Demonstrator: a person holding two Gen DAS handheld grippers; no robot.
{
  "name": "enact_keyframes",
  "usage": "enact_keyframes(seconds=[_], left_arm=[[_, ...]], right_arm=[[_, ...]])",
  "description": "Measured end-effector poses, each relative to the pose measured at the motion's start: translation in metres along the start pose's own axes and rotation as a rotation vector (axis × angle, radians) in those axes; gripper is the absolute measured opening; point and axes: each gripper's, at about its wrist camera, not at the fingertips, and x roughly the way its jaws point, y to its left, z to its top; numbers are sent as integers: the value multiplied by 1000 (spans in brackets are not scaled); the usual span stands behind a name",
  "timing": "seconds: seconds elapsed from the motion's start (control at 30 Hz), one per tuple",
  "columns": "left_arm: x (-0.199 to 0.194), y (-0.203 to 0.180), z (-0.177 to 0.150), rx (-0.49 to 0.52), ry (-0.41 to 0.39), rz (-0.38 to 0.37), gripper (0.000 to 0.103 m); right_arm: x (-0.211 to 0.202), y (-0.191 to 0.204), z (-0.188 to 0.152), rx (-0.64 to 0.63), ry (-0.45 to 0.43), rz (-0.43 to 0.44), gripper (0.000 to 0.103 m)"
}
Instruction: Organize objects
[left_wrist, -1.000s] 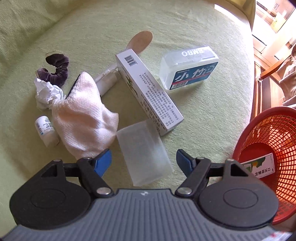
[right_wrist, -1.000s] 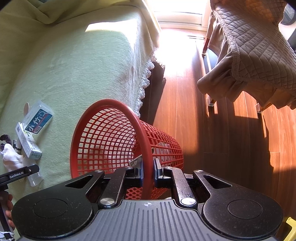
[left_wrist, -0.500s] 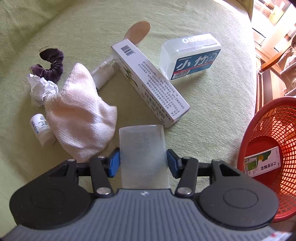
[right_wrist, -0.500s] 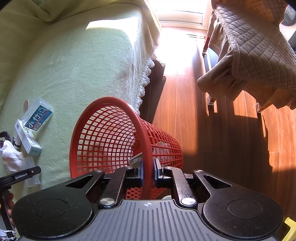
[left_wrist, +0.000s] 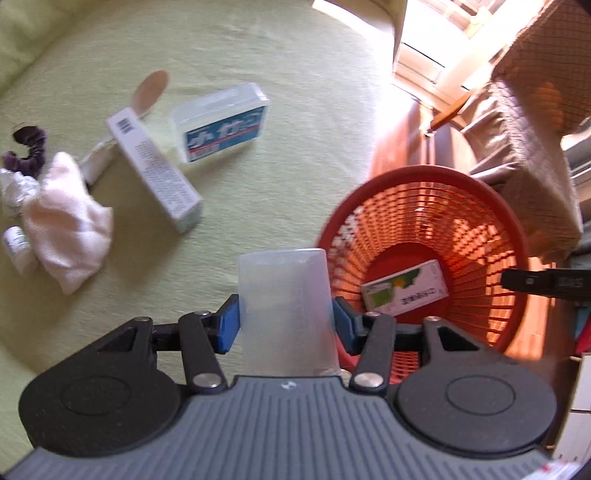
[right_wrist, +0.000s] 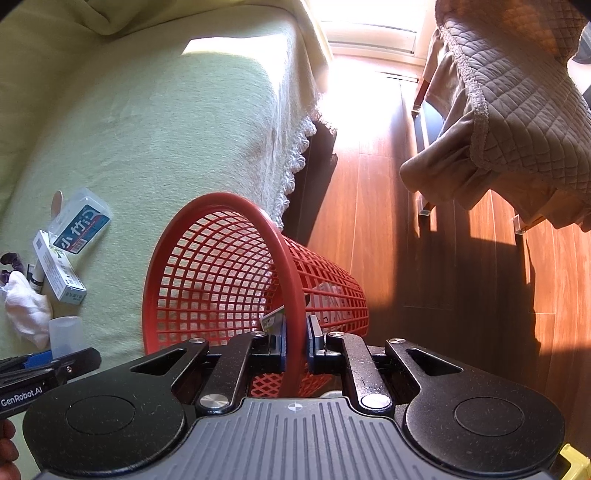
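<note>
My left gripper is clamped on a translucent plastic box, long axis pointing away from me. The red mesh basket sits right of it in the frame, mouth tipped toward me. My right gripper pinches the basket rim. Drop needs a short rightward move.

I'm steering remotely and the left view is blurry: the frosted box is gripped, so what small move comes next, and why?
Probably carry the left gripper a little further right, over the red basket, before opening. Its pads clamp the frosted plastic box, which sits beside the rim, not over the mouth. The right gripper pinches the rim, tilting the basket towards it.
</note>
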Motion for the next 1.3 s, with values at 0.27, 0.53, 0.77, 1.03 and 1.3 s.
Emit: enact_keyframes(seconds=[0.27, 0.53, 0.77, 1.03, 1.3], left_arm=[[-17, -49, 2, 55, -32, -129, 64], [-12, -21, -9, 24, 24, 15, 66], [-6, 19, -22, -7, 57, 153, 73], [-11, 52, -29, 42, -6, 213, 73], [-15, 45, 26, 313, -174, 206, 73]], right_arm=[[-1, 0, 1, 0, 2, 6, 7], [0, -2, 1, 7, 5, 9, 7], [1, -4, 2, 10, 9, 9, 7], [7, -13, 2, 54, 32, 16, 7], [10, -19, 8, 86, 49, 23, 7]])
